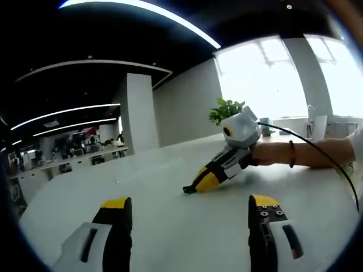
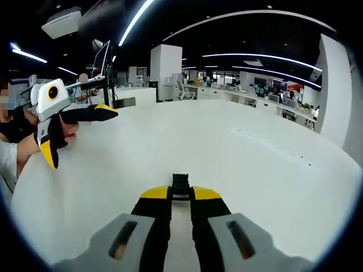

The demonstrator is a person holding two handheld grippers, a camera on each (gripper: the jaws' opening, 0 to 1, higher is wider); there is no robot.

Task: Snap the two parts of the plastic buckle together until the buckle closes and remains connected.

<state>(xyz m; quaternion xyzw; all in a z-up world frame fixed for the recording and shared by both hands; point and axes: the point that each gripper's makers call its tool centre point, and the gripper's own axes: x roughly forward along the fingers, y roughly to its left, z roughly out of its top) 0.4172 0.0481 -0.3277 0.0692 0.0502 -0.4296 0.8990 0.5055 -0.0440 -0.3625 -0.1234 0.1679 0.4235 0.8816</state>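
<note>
The right gripper [image 2: 181, 194] has its jaws nearly together on a small black buckle part [image 2: 180, 185], which juts forward past the yellow tips, its long axis running with the jaws. It sits low over the tabletop [image 2: 238, 153], toward the near edge. From the other side it shows tips down on the same small dark piece [image 1: 188, 190].

The left gripper [image 1: 193, 205] stands wide and holds nothing, raised off to the right gripper's left [image 2: 79, 133]. I see no second buckle part. The tabletop is smooth, matte white; the buckle looks like hard moulded plastic.
</note>
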